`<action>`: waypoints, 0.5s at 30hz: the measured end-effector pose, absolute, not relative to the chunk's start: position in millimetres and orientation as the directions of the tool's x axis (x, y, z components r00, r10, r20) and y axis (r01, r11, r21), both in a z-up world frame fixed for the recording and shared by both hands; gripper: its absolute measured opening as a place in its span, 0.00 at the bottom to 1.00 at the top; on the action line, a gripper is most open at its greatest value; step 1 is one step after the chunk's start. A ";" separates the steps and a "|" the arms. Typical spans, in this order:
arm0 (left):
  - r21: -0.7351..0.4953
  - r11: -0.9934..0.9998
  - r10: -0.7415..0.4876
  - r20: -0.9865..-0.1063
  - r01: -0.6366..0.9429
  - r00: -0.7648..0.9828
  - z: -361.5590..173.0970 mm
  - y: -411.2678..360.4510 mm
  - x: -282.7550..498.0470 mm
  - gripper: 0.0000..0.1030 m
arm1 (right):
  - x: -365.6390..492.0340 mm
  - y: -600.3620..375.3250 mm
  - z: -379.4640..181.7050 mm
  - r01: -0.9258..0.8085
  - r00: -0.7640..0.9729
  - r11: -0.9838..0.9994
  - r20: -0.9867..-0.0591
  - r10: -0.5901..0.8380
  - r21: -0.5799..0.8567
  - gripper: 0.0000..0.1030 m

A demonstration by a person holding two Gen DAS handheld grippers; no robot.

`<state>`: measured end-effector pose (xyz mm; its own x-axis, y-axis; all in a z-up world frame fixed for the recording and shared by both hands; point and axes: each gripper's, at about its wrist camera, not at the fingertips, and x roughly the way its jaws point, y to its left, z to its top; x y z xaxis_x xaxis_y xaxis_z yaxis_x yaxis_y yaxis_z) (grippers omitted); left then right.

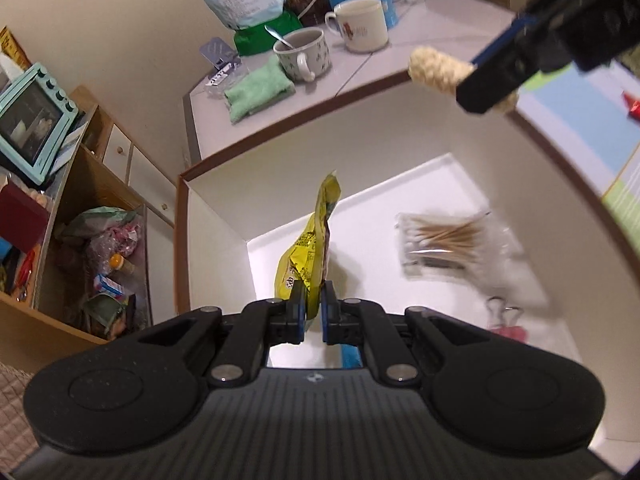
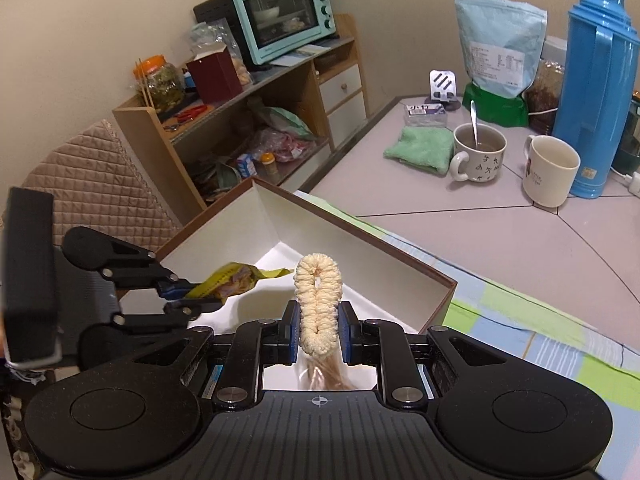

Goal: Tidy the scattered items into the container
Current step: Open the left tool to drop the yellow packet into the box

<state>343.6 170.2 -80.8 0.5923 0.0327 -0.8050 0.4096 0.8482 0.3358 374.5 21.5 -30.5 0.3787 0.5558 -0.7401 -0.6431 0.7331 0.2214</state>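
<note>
My left gripper [image 1: 311,294] is shut on a yellow snack packet [image 1: 310,244] and holds it over the inside of the brown-rimmed white box [image 1: 216,216]. From the right wrist view the same packet [image 2: 234,278] hangs from the left gripper [image 2: 200,294] above the box [image 2: 360,252]. My right gripper [image 2: 319,320] is shut on a cream knitted hair tie [image 2: 319,300], just over the box's near side. That hair tie [image 1: 436,68] shows at the upper right of the left wrist view. A bag of cotton swabs [image 1: 444,240] and a pink binder clip [image 1: 506,320] lie on the box floor.
Behind the box the grey table [image 2: 460,240] carries two mugs [image 2: 478,158] [image 2: 550,170], a green cloth [image 2: 420,148], a blue thermos [image 2: 596,92] and a pale blue bag [image 2: 498,44]. A wooden shelf [image 2: 160,152] with a mint toaster oven [image 2: 286,14] stands left. A striped mat [image 2: 540,328] lies under the box.
</note>
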 end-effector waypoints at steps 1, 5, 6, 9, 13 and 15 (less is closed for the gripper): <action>0.343 0.845 0.043 -0.808 0.409 0.588 -86.1 169.1 347.2 0.05 | 376.9 22.1 -32.7 -0.643 0.375 0.732 -0.742 0.556 0.223 0.18; 0.371 0.837 0.088 -0.817 0.403 0.570 -107.2 165.2 359.7 0.10 | 384.0 23.9 -41.0 -0.643 0.361 0.730 -0.750 0.555 0.231 0.18; 0.378 0.837 0.099 -0.816 0.397 0.569 -111.0 164.7 361.5 0.16 | 385.2 24.2 -42.7 -0.643 0.357 0.729 -0.752 0.554 0.232 0.18; 0.372 0.846 0.102 -0.817 0.383 0.568 -111.7 165.8 361.2 0.33 | 388.3 24.6 -46.2 -0.645 0.348 0.727 -0.756 0.554 0.236 0.18; 0.331 0.870 0.073 -0.819 0.364 0.569 -97.8 172.5 354.6 0.36 | 392.6 27.0 -50.8 -0.650 0.340 0.725 -0.765 0.547 0.229 0.18; 0.303 0.885 0.051 -0.818 0.354 0.573 -86.6 177.1 349.4 0.36 | 393.9 30.6 -52.9 -0.657 0.339 0.722 -0.770 0.540 0.217 0.18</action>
<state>349.4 177.1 -86.6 0.5728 0.0512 -0.8181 0.3539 0.8848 0.3031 393.9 30.6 -52.9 0.3390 0.5401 -0.7703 -0.6567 0.7221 0.2173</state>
